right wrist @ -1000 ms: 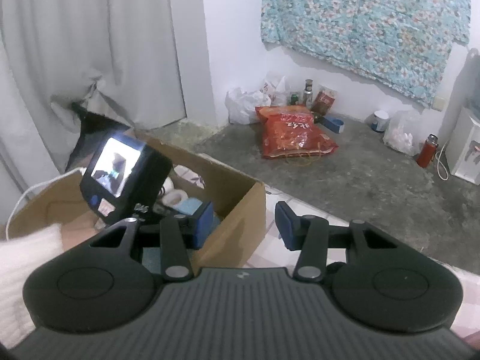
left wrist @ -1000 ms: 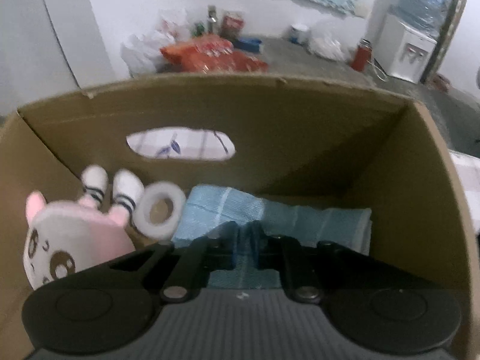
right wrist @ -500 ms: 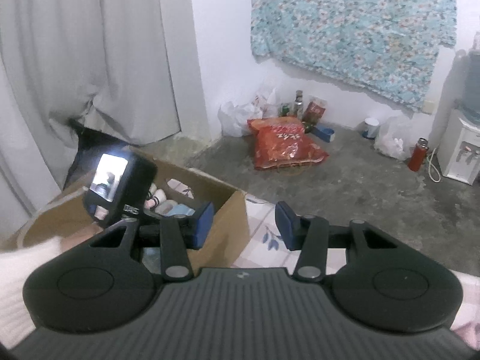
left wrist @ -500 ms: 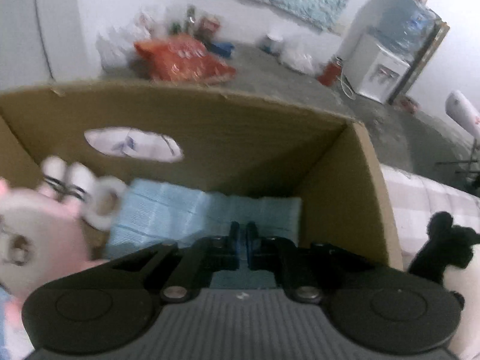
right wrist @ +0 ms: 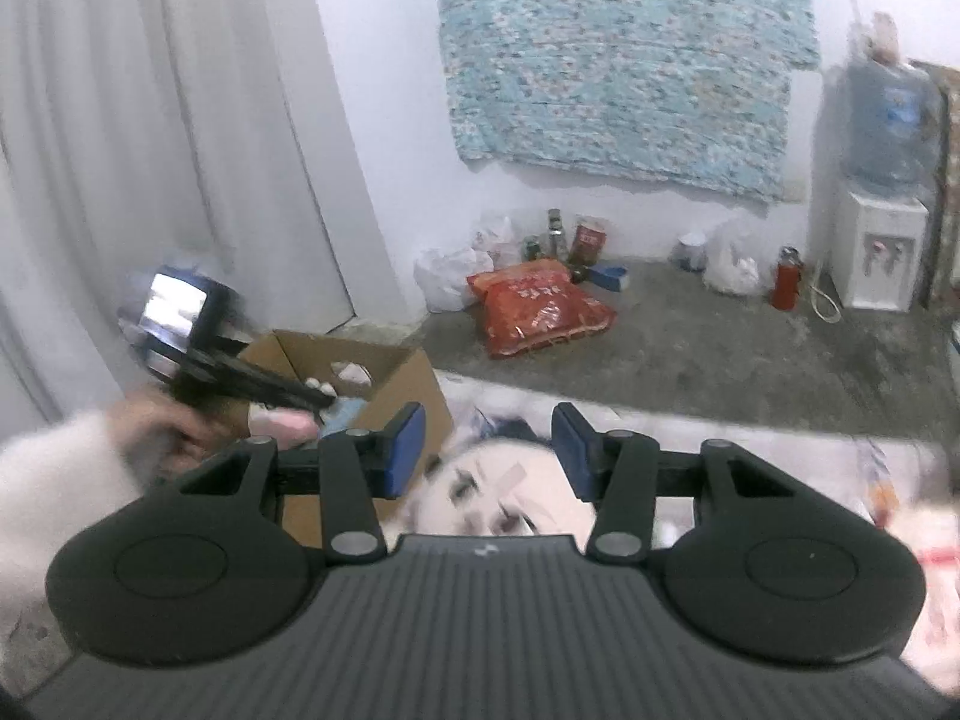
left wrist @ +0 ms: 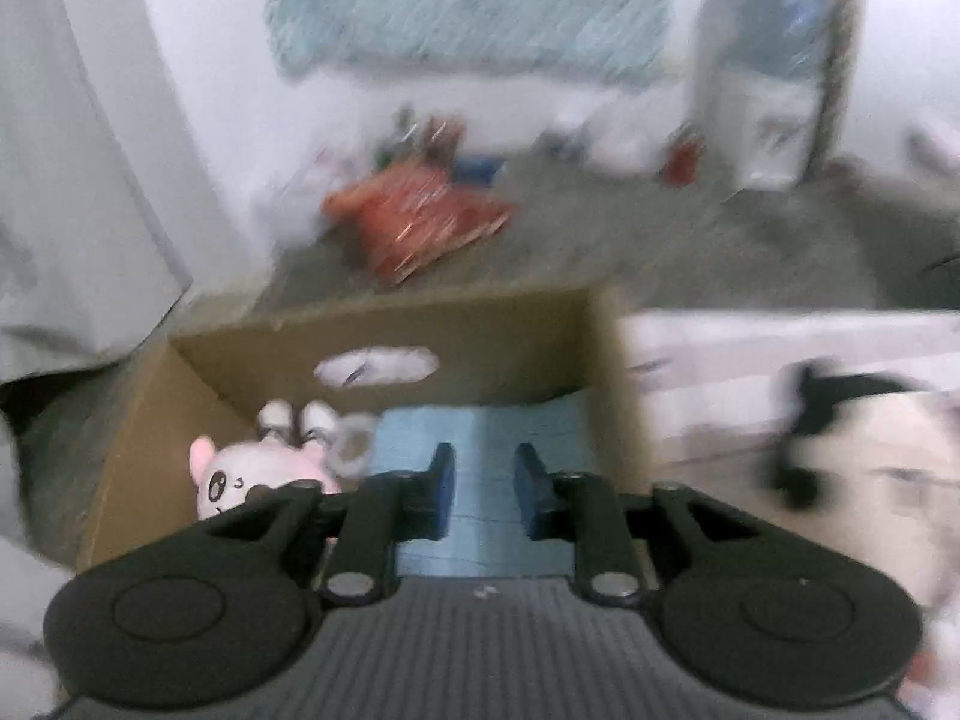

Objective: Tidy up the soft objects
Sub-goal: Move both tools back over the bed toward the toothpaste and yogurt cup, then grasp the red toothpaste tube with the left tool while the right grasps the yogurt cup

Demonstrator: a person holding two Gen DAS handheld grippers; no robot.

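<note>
1. Left wrist view: the left gripper (left wrist: pixel 483 489) hangs above the cardboard box (left wrist: pixel 612 396), its jaws opening with nothing between them; only the folded blue towel (left wrist: pixel 480 438) lying on the box floor shows through the gap.
2. Inside the box I count one blue towel, one pink plush (left wrist: pixel 252 474) against the left wall, one white tape-like ring (left wrist: pixel 354 447) just beside the plush, and two small white striped pieces (left wrist: pixel 297 417) behind it toward the far wall, possibly socks or plush feet; the blur leaves that open.
3. Outside the box, to its right on the pale bedding (left wrist: pixel 750 360), lies one white plush with black ears (left wrist: pixel 870 450), heavily smeared by motion.
4. Right wrist view: the right gripper (right wrist: pixel 489 450) is part open and holds nothing. The white plush sits below and between the blue pads without touching them, just right of the box corner.
5. Handling, as a judgement: this plush looks light, squashy and unbreakable, so it should survive a firm pinch. Its rounded head looks wider than the present gap, so an ear or a fold of fabric seems the better place to grip. Fur may slip under a shallow bite.
6. Left of the box in this view, a person's hand (right wrist: pixel 174 438) in a fuzzy white sleeve (right wrist: pixel 54 474) carries the other gripper over the box opening.
</note>
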